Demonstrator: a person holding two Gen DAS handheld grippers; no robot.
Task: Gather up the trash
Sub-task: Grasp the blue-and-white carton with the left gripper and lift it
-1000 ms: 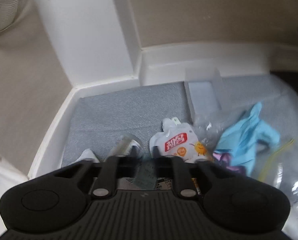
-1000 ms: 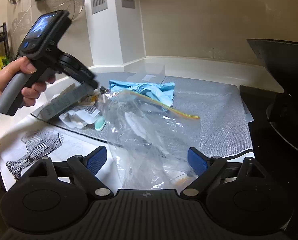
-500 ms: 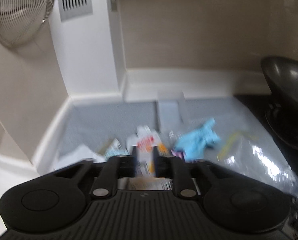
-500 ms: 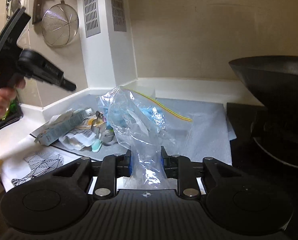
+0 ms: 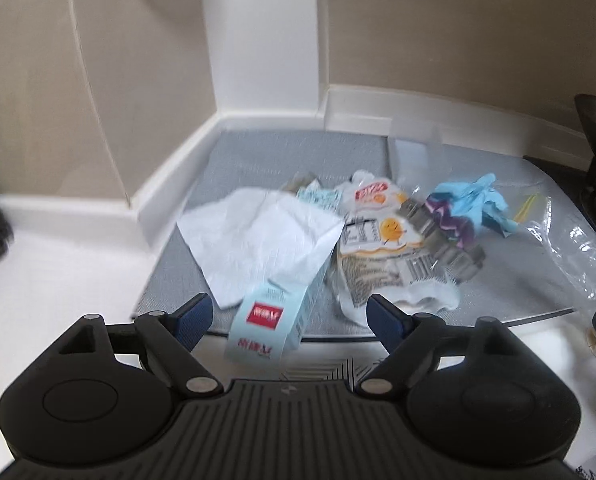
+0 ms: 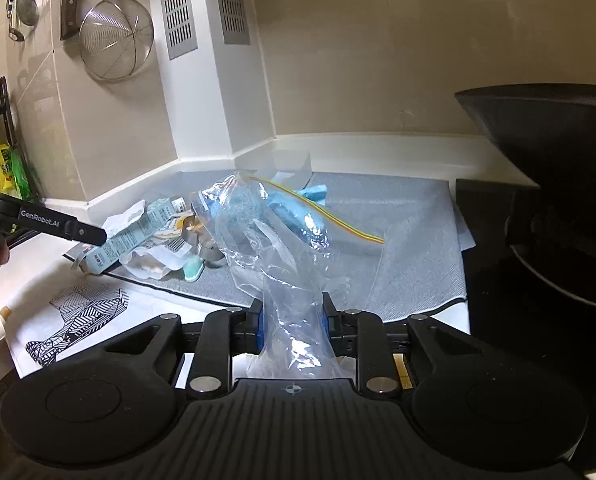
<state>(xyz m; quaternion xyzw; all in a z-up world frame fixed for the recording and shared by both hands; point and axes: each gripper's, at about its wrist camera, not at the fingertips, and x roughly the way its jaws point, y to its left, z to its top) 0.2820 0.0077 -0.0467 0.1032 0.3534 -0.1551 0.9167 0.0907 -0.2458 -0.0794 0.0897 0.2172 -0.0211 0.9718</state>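
Note:
My right gripper [image 6: 292,322] is shut on a clear zip bag [image 6: 281,248] and holds its mouth up over the grey mat. My left gripper [image 5: 287,318] is open, just in front of a pale blue carton [image 5: 267,320] lying at the mat's near edge. Behind the carton lie a white paper napkin [image 5: 257,236], a snack pouch [image 5: 378,216], a purple wrapper [image 5: 454,228] and a blue glove [image 5: 478,200]. In the right wrist view the left gripper [image 6: 93,235] is beside the carton [image 6: 133,240], and the blue glove [image 6: 310,196] shows behind the bag.
The grey mat [image 5: 265,156] lies in a white counter corner. A black wok [image 6: 550,152] sits on the stove at right. A patterned paper sheet [image 6: 77,312] lies on the counter in front of the mat. A strainer [image 6: 115,36] hangs on the wall.
My left gripper has opened and pulled back toward the mat's near edge. My right gripper shut on the zip bag half a second ago and has lifted it a little.

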